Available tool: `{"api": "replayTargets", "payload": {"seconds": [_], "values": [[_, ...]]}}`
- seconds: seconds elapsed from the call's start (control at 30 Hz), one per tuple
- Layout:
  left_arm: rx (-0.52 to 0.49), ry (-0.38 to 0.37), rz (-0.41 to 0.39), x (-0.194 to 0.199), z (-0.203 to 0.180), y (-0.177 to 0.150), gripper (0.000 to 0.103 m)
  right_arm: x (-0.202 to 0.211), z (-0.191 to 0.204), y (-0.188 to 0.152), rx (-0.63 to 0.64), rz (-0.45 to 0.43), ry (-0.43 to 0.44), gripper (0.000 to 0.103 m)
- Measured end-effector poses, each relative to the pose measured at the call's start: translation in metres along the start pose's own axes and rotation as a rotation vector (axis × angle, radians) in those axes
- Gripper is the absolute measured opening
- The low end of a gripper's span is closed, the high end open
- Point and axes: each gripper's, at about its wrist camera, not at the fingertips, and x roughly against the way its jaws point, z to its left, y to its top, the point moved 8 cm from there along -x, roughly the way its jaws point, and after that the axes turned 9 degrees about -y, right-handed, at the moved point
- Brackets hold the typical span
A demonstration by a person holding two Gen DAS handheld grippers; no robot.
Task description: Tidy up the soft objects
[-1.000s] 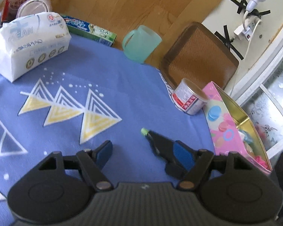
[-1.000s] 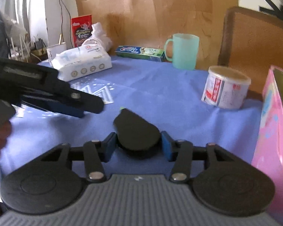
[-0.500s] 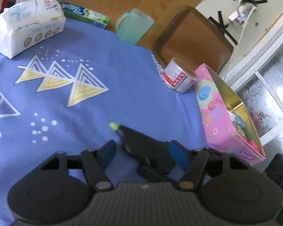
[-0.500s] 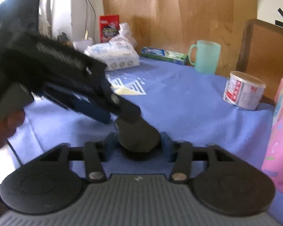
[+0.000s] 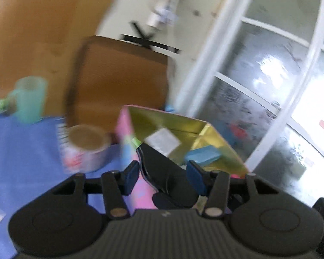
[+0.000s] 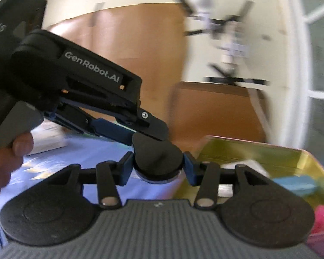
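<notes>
Progress looks partial. The pink box (image 5: 183, 123) with its gold lining stands open at the edge of the surface and already holds a few pieces: a pink lump (image 6: 321, 215) at the near end, a blue block (image 5: 202, 155) and a white piece (image 5: 162, 140). Next in line is the black object (image 5: 159, 164), which is off the surface and hangs at the box's near rim, not yet inside. The right hand-held gripper (image 6: 157, 168) is clamped on its round end, one pad on each side. The left hand-held gripper (image 5: 163, 171) has just been closing its jaws, with the object's narrower part between them; I cannot tell whether its pads actually press. By my reckoning, what is left is to bring the object over the opening and let go. Motion blur hides whether other soft things still wait.

The surface (image 5: 21, 151) wears a blue cloth. Beyond it are a tall white-framed window (image 5: 270, 86) with frosted panes, brown wood panelling and a brown chair back (image 5: 118, 75). On the cloth, near the box, stand a pale green mug (image 5: 30, 99) and a small tin (image 5: 84, 146).
</notes>
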Motion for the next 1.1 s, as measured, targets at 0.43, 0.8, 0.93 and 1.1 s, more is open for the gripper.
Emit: {"api": "replayTargets", "payload": {"seconds": [0.43,0.8,0.93,1.1], "values": [[-0.046,0.163,0.016,-0.023,0.003,-0.016,0.063,0.003,-0.077,-0.030,-0.199,0.013,-0.232,0.058],[-0.126,0.367,-0.036,0.037,0.012,-0.033,0.099,0.049,-0.063,-0.014,-0.370,-0.060,-0.215,0.097],[-0.132,0.421,-0.050,0.057,0.018,-0.042,0.103,0.055,-0.056,-0.015,-0.421,-0.057,-0.214,0.103],[-0.126,0.458,-0.020,0.073,0.024,-0.056,0.103,0.054,-0.040,-0.020,-0.437,0.017,-0.212,0.103]]}}
